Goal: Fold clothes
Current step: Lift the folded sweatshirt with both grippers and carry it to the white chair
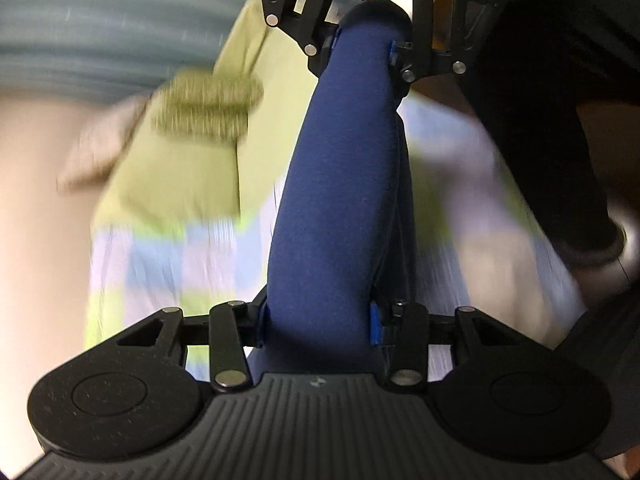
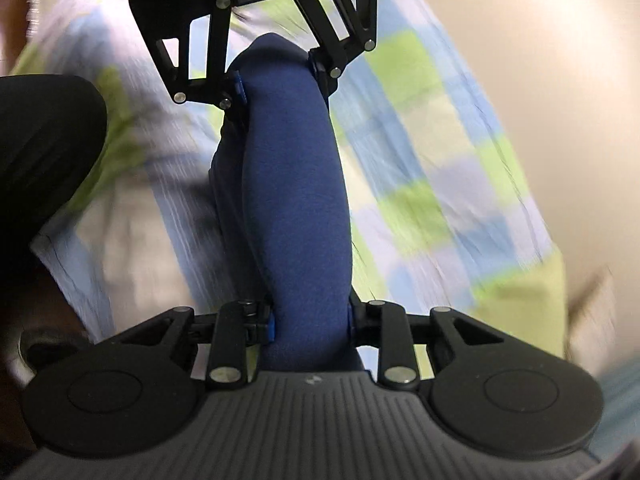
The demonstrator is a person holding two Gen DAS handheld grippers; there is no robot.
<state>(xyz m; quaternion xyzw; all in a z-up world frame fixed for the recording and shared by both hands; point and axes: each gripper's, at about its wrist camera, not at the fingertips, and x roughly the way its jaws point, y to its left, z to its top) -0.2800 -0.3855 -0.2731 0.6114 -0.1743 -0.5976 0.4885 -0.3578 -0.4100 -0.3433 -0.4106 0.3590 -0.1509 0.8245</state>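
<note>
Both grippers are clamped on the same navy blue garment (image 1: 340, 200), which is stretched like a thick rolled band between them. In the left wrist view the left gripper (image 1: 320, 320) pinches one end down by the camera, and the right gripper (image 1: 360, 52) shows at the top of the frame squeezing the far end. The right wrist view is the mirror of that: the right gripper (image 2: 310, 320) is up close with the fabric bunched between its narrow jaws, and the left gripper (image 2: 276, 76) sits at the top gripping the other end. The cloth fills the gap in both pairs of jaws, so neither is empty.

Underneath, a checked sheet (image 2: 420, 128) in green, blue and pale lilac is heavily motion-blurred in both views.

Only the left view shows a plain yellow-green cloth (image 1: 180, 176) with a darker knitted-looking patch (image 1: 208, 106) on it, plus a grey-blue striped fabric (image 1: 100, 28) across the top left. The right view only catches a corner of the yellow-green cloth at the lower right.

A dark sleeve (image 2: 44, 148) shows at the left edge of the right view, and dark clothing (image 1: 560, 100) fills the right side of the left view.
</note>
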